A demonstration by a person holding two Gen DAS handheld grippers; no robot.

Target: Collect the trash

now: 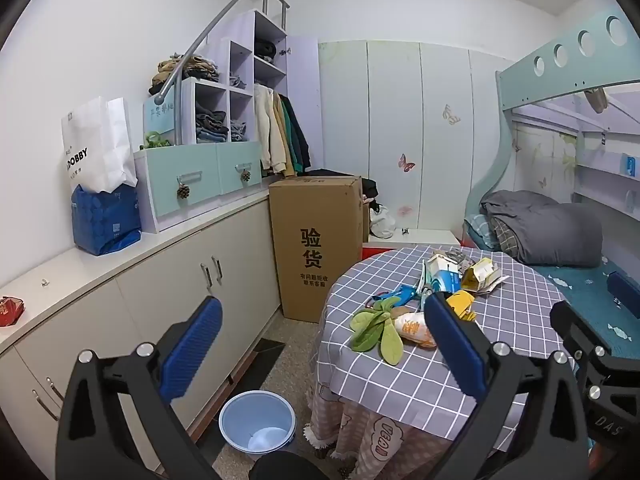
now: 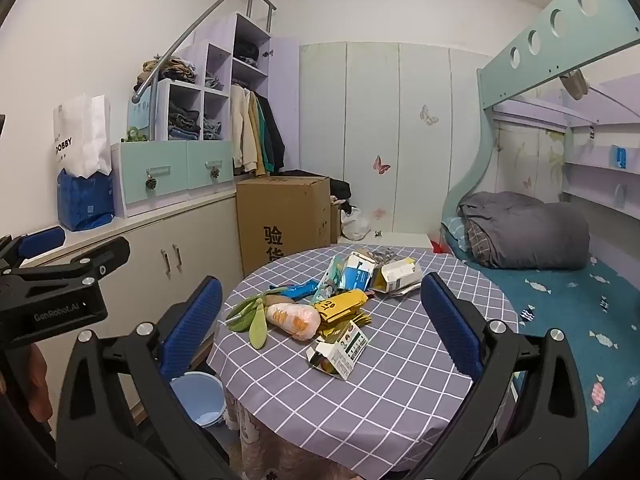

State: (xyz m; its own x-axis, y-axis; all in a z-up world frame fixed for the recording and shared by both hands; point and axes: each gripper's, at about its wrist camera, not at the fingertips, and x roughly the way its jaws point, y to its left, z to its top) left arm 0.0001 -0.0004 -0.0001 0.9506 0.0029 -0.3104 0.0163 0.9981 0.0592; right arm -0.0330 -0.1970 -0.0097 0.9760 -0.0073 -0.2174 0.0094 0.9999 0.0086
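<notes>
both claws – the left claw (image 1: 322, 344) and the right claw (image 2: 320, 326) – are wide apart and hold nothing, i think ready to grab. the trash (image 2: 362, 276) – torn boxes and wrappers – sits piled on the bench (image 2: 400, 400), beside a toy carrot (image 2: 294, 320). the blue bin (image 1: 256, 424) waits on the floor beside the bench. a white bag (image 1: 98, 144) far from the bench reads "dobby".

Black gripper frames, ribbed blue fingers (image 1: 196, 344), silver screws

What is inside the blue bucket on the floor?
The bucket holds no trash that shows: only its pale bottom is visible. The near wall hides part of the inside, and in the right wrist view the table covers part of it.
</notes>
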